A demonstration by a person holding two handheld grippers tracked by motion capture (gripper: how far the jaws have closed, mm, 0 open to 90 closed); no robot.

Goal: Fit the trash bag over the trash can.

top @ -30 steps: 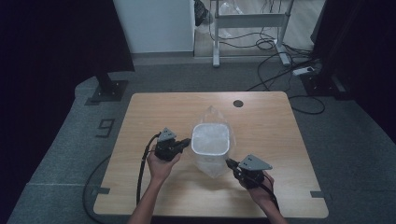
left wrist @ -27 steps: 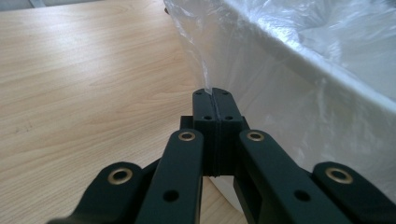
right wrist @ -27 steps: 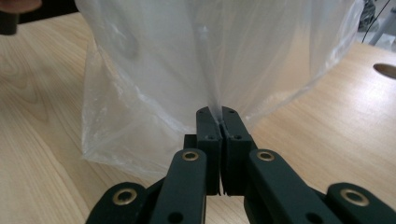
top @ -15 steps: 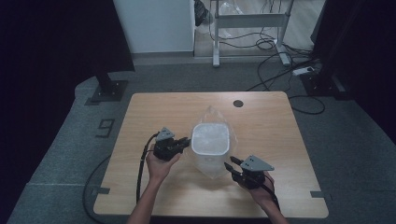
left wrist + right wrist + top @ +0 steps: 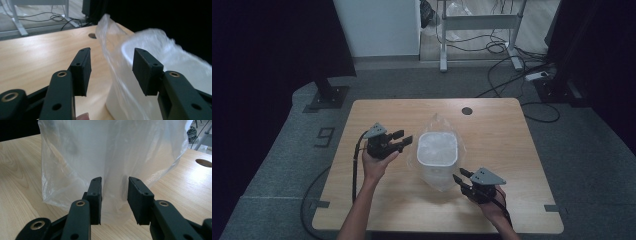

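Both grippers have let go of the clear plastic bag (image 5: 432, 131) around the white bin (image 5: 438, 155) mid-table: the left gripper (image 5: 403, 141) has just been opening, the right gripper (image 5: 460, 178) parted, suggesting the lining is done.

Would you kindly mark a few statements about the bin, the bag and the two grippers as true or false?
1. A white bin stands on the wooden table. True.
2. A clear plastic bag is draped around the bin. True.
3. The left gripper is clamped shut on the bag. False: its jaws have just been opening and stand apart beside the bag, pressing on nothing.
4. The right gripper lies flat on the floor. False: a hand holds it over the table, jaws apart, pointing at the bag's lower part.
5. The table has a round hole near its far edge. True.
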